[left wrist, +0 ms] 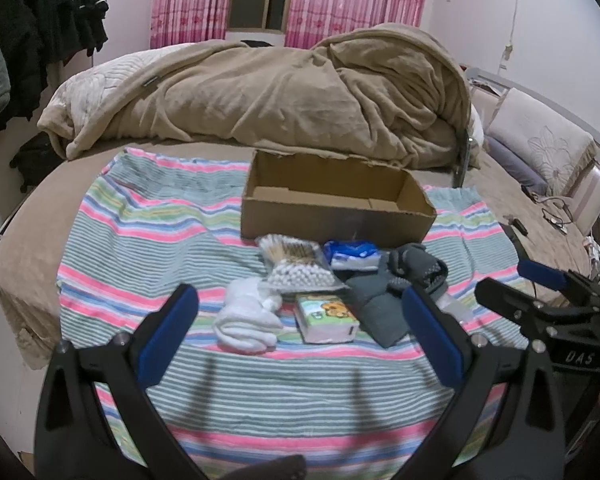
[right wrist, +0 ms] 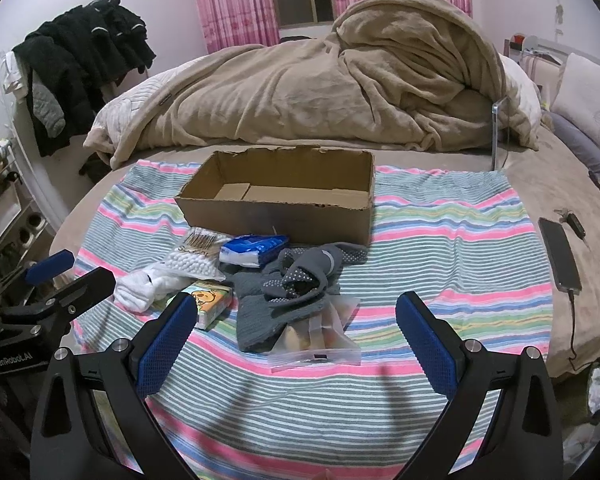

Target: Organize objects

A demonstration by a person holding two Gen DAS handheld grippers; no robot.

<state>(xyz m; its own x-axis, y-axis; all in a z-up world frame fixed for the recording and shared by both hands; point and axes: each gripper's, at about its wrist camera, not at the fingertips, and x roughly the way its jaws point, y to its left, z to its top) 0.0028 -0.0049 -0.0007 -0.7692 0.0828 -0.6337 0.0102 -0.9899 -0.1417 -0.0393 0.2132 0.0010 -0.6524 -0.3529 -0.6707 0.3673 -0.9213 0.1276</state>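
An empty cardboard box (left wrist: pixel 336 204) (right wrist: pixel 278 204) stands open on a striped towel (left wrist: pixel 140 232) (right wrist: pixel 460 232) spread on the bed. In front of it lies a small pile: a bag of cotton swabs (left wrist: pixel 296 264) (right wrist: pixel 194 254), a blue tissue pack (left wrist: pixel 354 254) (right wrist: pixel 252 249), white socks (left wrist: pixel 246 318) (right wrist: pixel 142 286), a cartoon tissue pack (left wrist: pixel 326 318) (right wrist: pixel 210 300), grey dotted socks (left wrist: pixel 396 292) (right wrist: pixel 296 284) and a clear zip bag (right wrist: pixel 318 336). My left gripper (left wrist: pixel 300 332) hangs open just short of the pile. My right gripper (right wrist: pixel 296 336) is open too, above the zip bag.
A rumpled tan blanket (left wrist: pixel 284 96) (right wrist: pixel 320 88) is heaped behind the box. A phone on a cable (right wrist: pixel 560 256) lies on the bed at the right, with pillows (right wrist: pixel 588 92) beyond. Dark clothes (left wrist: pixel 40 36) (right wrist: pixel 84 60) hang at the left.
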